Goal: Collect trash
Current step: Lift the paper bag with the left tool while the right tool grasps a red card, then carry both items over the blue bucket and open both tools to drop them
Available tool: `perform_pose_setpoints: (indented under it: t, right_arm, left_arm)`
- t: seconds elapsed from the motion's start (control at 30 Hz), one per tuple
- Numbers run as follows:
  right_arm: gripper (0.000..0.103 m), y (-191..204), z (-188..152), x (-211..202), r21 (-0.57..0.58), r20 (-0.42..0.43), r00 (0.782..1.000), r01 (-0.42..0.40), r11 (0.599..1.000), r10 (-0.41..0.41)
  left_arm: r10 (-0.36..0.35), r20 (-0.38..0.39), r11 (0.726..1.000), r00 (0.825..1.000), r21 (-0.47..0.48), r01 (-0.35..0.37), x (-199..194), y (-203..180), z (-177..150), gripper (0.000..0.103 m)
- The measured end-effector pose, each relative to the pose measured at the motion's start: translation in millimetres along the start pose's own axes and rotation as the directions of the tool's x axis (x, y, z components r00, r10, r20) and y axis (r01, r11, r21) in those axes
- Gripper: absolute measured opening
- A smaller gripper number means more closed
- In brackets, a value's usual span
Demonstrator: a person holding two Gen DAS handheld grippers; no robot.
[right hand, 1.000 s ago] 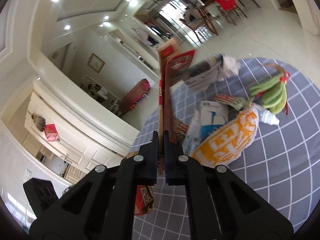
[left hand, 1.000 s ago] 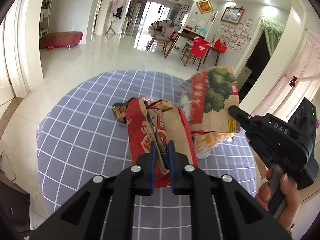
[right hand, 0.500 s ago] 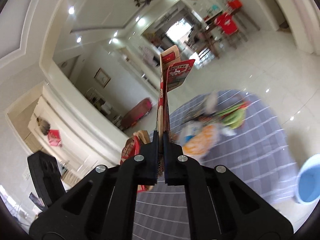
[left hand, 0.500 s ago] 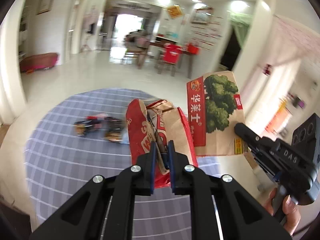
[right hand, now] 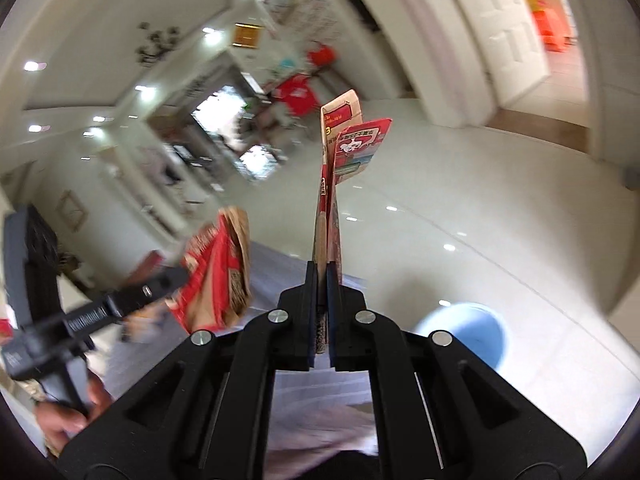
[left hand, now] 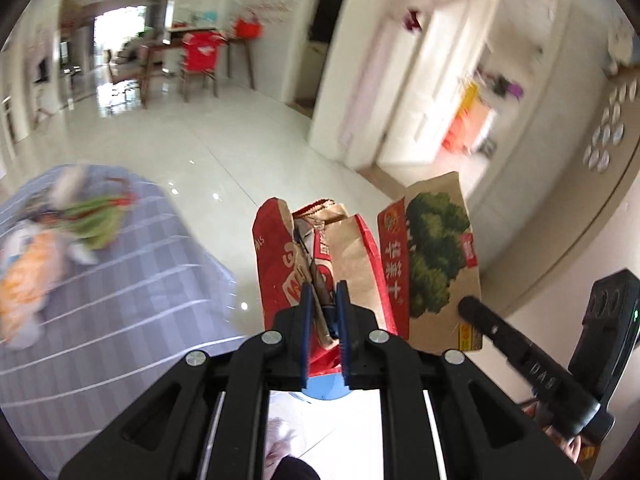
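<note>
My left gripper [left hand: 323,296] is shut on a crumpled red and brown paper bag [left hand: 320,256], held in the air past the table's edge; the bag also shows in the right wrist view [right hand: 216,276]. My right gripper [right hand: 322,276] is shut on a flat brown carton with a broccoli picture [left hand: 436,264], seen edge-on in its own view [right hand: 340,152]. The two items hang side by side. More trash [left hand: 48,248] lies blurred on the grey checked tablecloth [left hand: 120,320] at the left. A blue bin [right hand: 464,340] stands on the floor at the lower right.
Glossy white tile floor [left hand: 248,152] spreads beyond the table. A dining table with red-covered chairs [left hand: 200,56] stands far back. A white door [right hand: 516,28] and wall lie to the right. A sliver of blue bin [left hand: 324,388] shows under my left gripper.
Both grippers have swung right, away from the table, carrying the bag and the carton. The table has slid to the left and the blue bin has come nearer.
</note>
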State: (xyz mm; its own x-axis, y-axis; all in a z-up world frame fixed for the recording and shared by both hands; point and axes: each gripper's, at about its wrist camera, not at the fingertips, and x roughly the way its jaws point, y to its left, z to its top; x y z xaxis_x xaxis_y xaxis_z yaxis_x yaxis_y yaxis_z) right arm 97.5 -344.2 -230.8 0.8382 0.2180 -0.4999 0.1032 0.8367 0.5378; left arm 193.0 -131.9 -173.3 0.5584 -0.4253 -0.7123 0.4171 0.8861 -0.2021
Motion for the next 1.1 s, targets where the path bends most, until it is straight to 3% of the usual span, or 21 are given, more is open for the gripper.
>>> perform_pose_setpoints:
  t: [0.17,0.27,0.3,0.33,0.47,0.7,1.1]
  right_arm:
    - [0.005,-51.8,-16.4,37.2,0.051,-0.062,0.994,0.090,0.995,-0.087]
    - [0.014,-78.9,-22.4,63.4,0.081,-0.079,0.991,0.118,0.990,-0.112]
    - [0.036,-88.3,-25.3,72.9,0.087,-0.098,0.987,0.133,0.987,-0.124]
    - [0.069,-99.7,-28.9,86.5,0.101,-0.122,0.983,0.147,0.984,-0.134]
    - [0.070,-124.9,-39.5,104.2,0.136,-0.162,0.975,0.172,0.976,-0.150]
    - [0.070,-132.4,-40.6,82.2,0.116,-0.120,0.969,0.230,0.966,-0.216]
    - [0.070,-120.9,-34.6,45.1,0.116,-0.008,0.960,0.280,0.953,-0.281]
  left_arm:
    - [-0.026,-0.096,0.998,0.995,0.053,0.031,72.0,-21.9,-0.8,0.011]
    - [-0.024,-0.141,0.997,0.990,0.072,0.035,103.0,-23.9,-2.2,0.011]
    - [-0.023,-0.156,0.996,0.987,0.078,0.036,115.0,-23.9,-2.9,0.011]
    - [-0.019,-0.171,0.996,0.985,0.083,0.034,124.0,-22.8,-5.7,0.011]
    - [-0.008,-0.237,0.996,0.971,0.082,0.028,156.4,-27.0,-16.1,0.011]
    - [-0.010,-0.308,0.994,0.951,0.096,0.041,191.2,-27.2,-28.5,0.011]
    - [-0.034,-0.314,0.987,0.949,0.136,0.080,197.9,-50.8,-37.1,0.013]
